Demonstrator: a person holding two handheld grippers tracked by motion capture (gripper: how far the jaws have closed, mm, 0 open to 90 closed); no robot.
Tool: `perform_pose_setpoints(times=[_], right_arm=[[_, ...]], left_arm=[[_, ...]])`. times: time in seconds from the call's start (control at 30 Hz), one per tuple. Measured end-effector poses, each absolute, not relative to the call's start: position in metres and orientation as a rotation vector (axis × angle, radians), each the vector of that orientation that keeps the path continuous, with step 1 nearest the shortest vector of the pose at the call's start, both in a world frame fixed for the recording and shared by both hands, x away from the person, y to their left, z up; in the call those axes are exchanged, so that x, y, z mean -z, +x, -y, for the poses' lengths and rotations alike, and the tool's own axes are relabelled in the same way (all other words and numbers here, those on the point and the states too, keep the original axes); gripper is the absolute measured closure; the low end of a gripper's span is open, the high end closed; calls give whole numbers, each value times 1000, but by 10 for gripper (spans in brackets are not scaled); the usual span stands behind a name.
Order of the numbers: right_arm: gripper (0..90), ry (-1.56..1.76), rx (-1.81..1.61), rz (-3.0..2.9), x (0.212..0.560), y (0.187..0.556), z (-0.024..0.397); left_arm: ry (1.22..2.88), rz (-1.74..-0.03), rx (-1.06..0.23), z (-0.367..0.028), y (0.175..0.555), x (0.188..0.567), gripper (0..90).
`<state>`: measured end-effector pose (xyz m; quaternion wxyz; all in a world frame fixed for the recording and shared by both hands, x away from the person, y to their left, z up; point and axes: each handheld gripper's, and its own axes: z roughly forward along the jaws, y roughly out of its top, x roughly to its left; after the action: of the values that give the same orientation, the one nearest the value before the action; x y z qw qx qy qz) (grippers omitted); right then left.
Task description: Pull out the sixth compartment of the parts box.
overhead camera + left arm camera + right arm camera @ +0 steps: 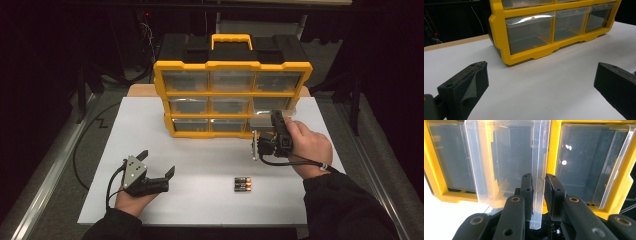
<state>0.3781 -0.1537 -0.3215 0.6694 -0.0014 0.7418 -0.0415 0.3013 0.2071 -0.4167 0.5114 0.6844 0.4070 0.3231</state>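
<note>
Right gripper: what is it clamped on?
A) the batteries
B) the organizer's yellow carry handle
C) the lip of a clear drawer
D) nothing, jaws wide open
C: in the right gripper view the right gripper has its two black jaws closed on the front lip of a clear drawer that sticks out of the yellow organizer, while the batteries lie apart on the table.
</note>
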Motion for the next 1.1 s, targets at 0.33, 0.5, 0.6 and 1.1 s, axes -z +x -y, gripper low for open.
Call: perform_pose_setpoints(times=[0.33, 0.5, 0.6, 1.1], right_arm=[[799, 4, 96, -1677, 322, 372, 153], [798, -4, 99, -1678, 322, 368, 154], [798, 1, 99, -1681, 322, 366, 154], [796, 2, 104, -1693, 321, 356, 153]], left_arm=[[1645, -979, -776, -207, 301, 417, 3], [1645, -979, -775, -207, 301, 417, 3], [1645, -979, -776, -207, 301, 417, 3], [1645, -979, -774, -207, 301, 417, 3]])
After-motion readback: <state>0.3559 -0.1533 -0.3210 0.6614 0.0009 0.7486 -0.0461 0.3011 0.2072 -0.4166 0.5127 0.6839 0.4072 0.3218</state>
